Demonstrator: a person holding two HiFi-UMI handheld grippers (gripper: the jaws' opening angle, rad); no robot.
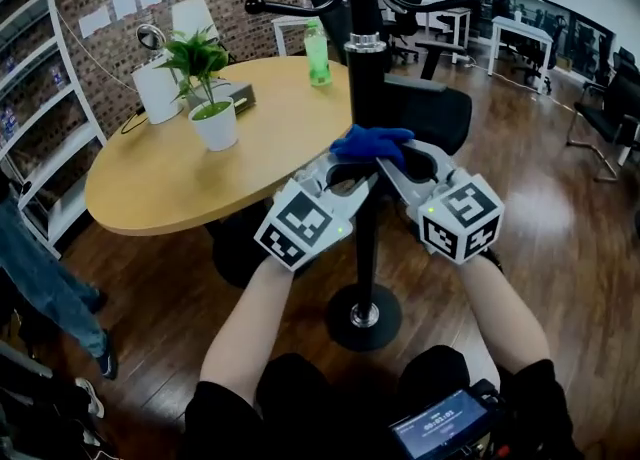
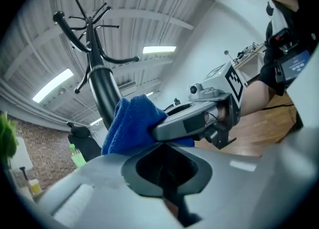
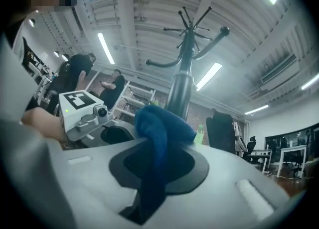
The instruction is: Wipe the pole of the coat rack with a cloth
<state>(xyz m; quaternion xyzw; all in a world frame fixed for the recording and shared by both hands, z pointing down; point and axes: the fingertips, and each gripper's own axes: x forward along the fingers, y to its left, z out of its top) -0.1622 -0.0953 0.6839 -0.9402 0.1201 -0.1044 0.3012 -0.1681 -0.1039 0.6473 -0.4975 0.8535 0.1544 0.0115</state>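
Right gripper (image 3: 158,146): clamped on the blue cloth (image 3: 162,123), with a wad bulging past the tips and a tail trailing back through the jaws.
Left gripper (image 2: 167,166): jaws together, nothing between them. It sits just beside the pole, tip to tip with its partner.
Cloth: pressed against the near face of the pole (image 1: 367,98), around mid-height and below the silver collar (image 1: 365,43).
Pole: black and upright, running down from the cloth to the round base (image 1: 365,316) on the wood floor.
Step in hand: looks like the wipe itself, with the cloth on the shaft and contact made.
Next move: my read is a slide along the pole, keeping the wad pushed into it. There is a long run of shaft below the cloth. The grip needs to stay firm so the wad doesn't drag loose. To steady the pole, the left gripper would have to open first.
Head view only: shows the base, both grippers flanking the pole, and the round table (image 1: 150,183) behind and left of it with a potted plant (image 1: 213,123) and a green bottle (image 1: 317,56).
Gripper views only: these look up the pole to the hooked arms (image 3: 187,29) at the top, and they settle how each pair of jaws stands.
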